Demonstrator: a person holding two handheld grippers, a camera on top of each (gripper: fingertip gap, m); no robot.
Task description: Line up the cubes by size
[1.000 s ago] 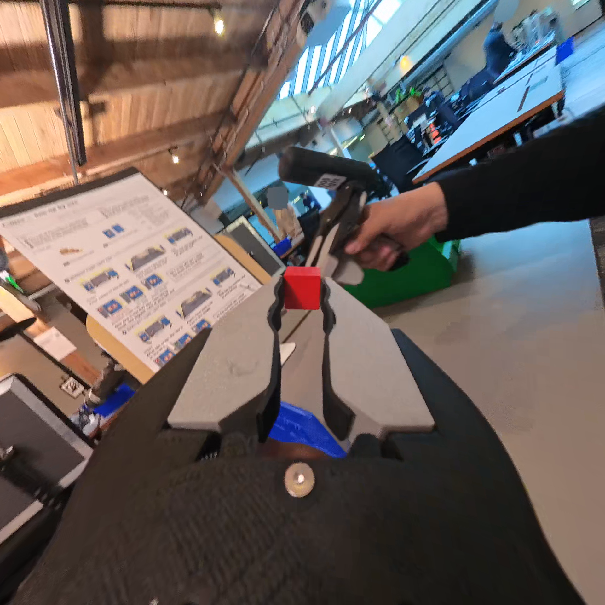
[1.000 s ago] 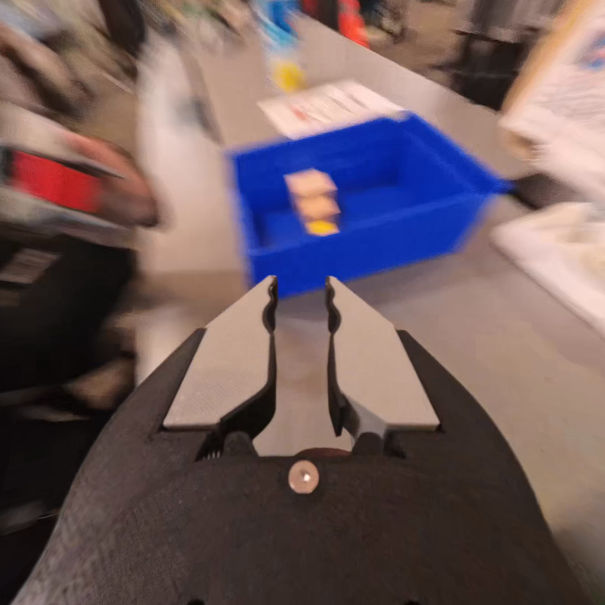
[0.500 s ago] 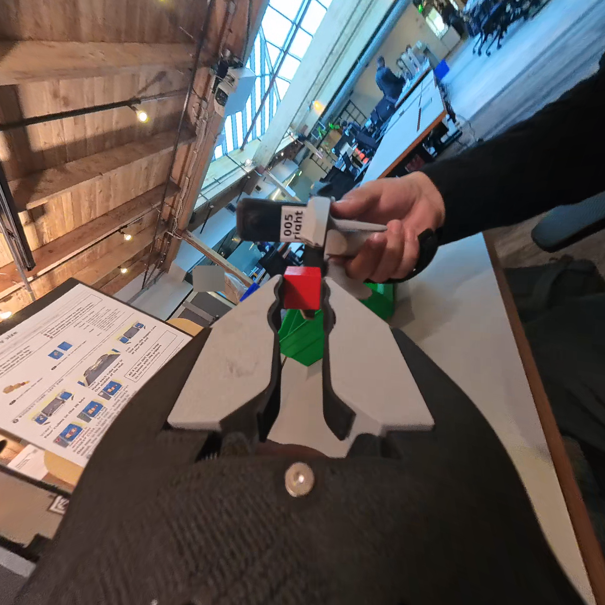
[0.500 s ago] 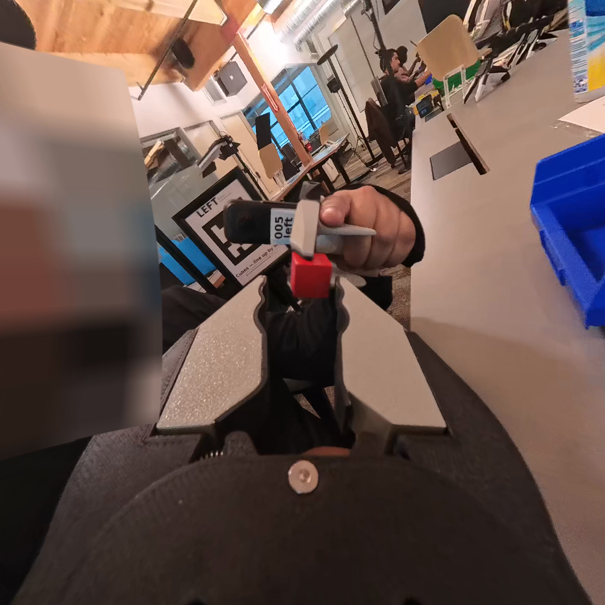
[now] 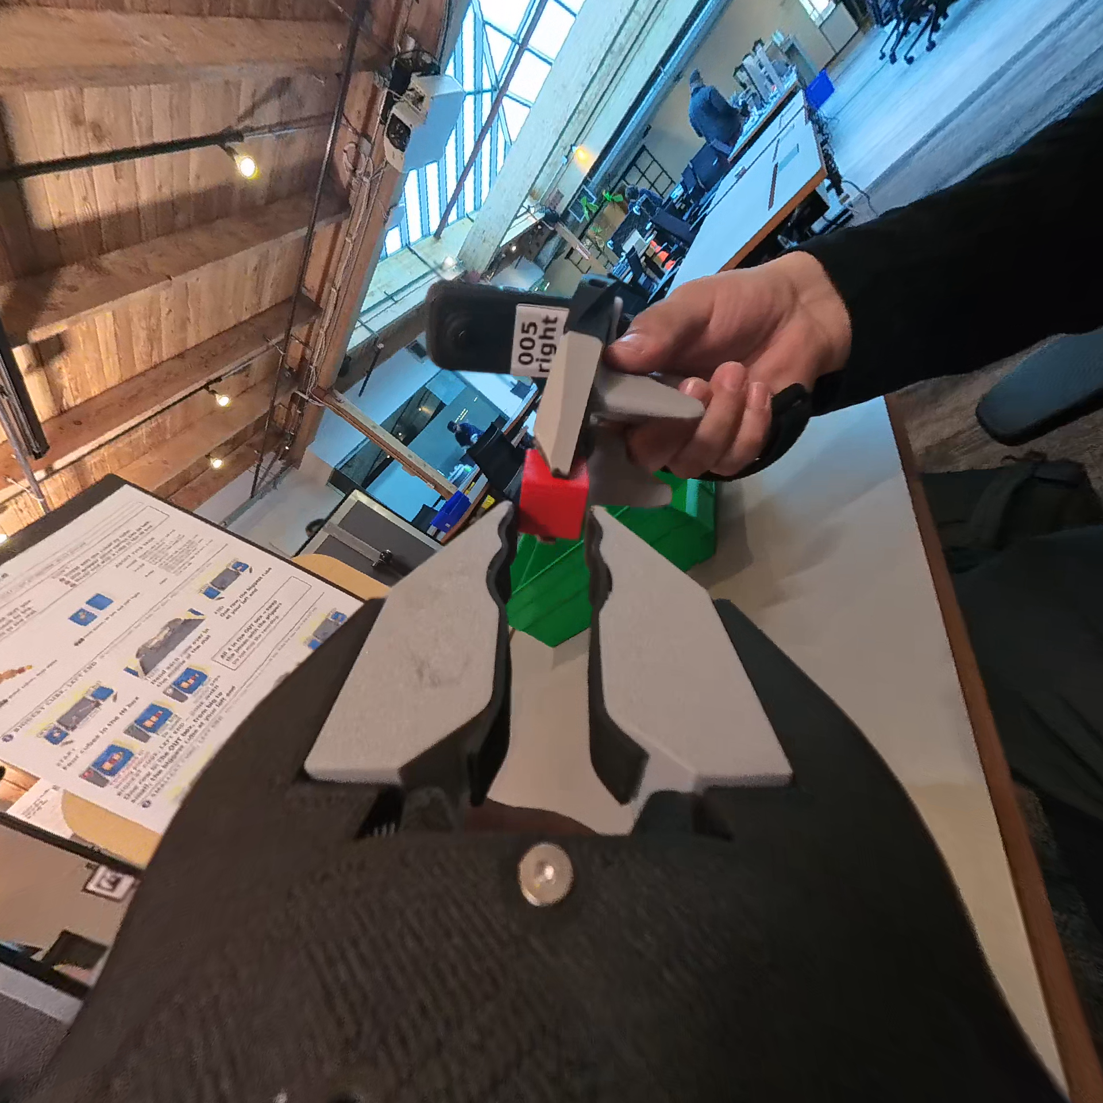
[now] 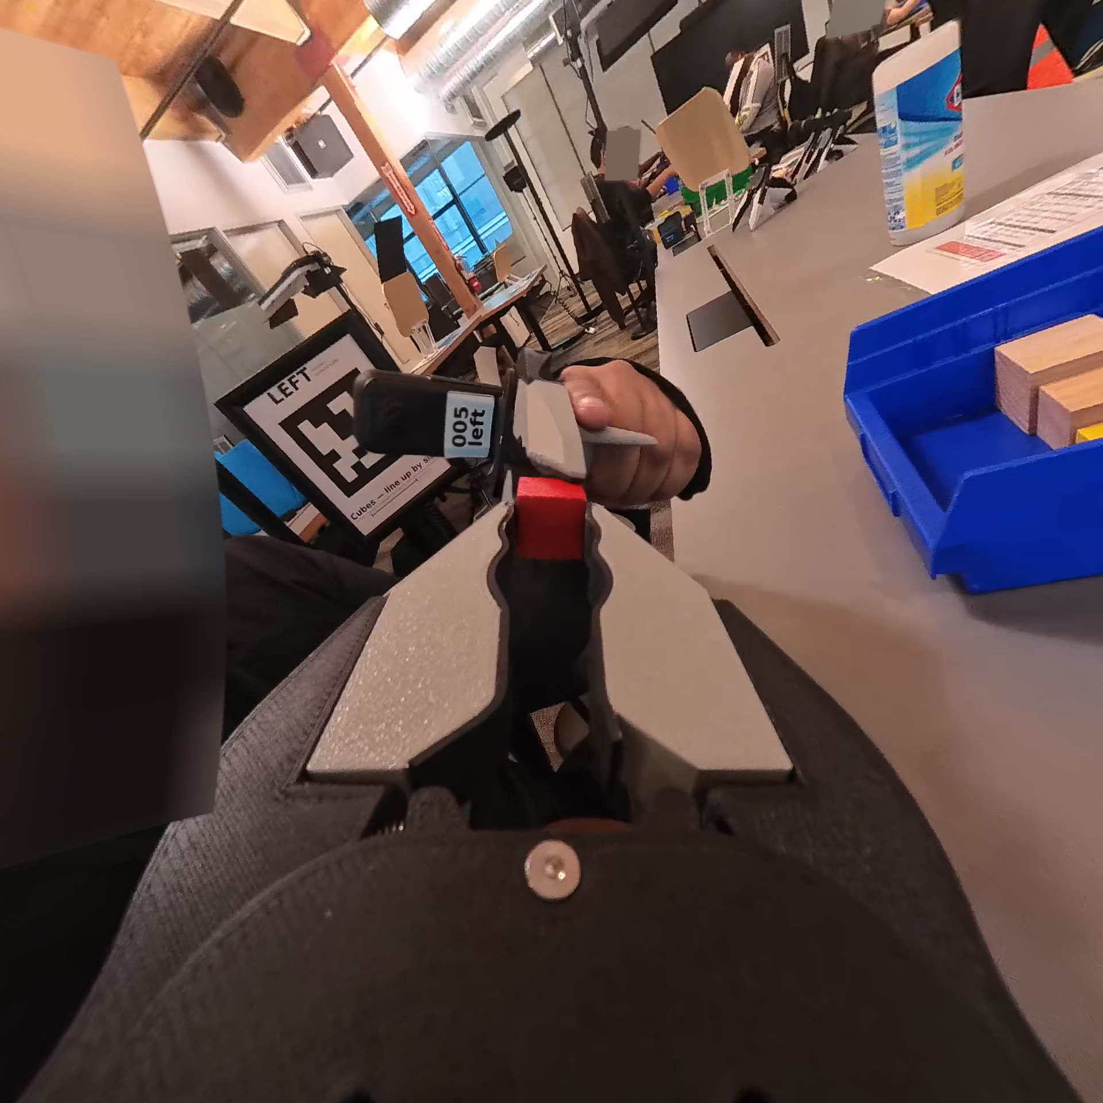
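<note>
A small red cube [image 5: 552, 504] is held in the air between my two grippers, which face each other. My left gripper [image 5: 549, 519] is shut on it at the fingertips. My right gripper [image 6: 549, 528] is shut on the same red cube [image 6: 549, 525] from the opposite side, turned a quarter turn to the left one. One of the right gripper's grey fingers [image 5: 564, 406] lies over the cube's top in the left wrist view. Two wooden cubes [image 6: 1050, 370] and a yellow cube [image 6: 1092, 434] lie in a blue bin [image 6: 985, 495].
A green bin [image 5: 597, 585] stands on the grey table [image 5: 806, 627] behind the cube. An instruction board [image 5: 119, 656] stands at the left. A wipes canister [image 6: 919, 137] and paper sheets lie beyond the blue bin. The table's wooden edge [image 5: 955, 656] runs along the right.
My right gripper swung from the blue bin to face the left one, came up to the red cube and narrowed its jaws onto it. The left gripper kept holding the cube.
</note>
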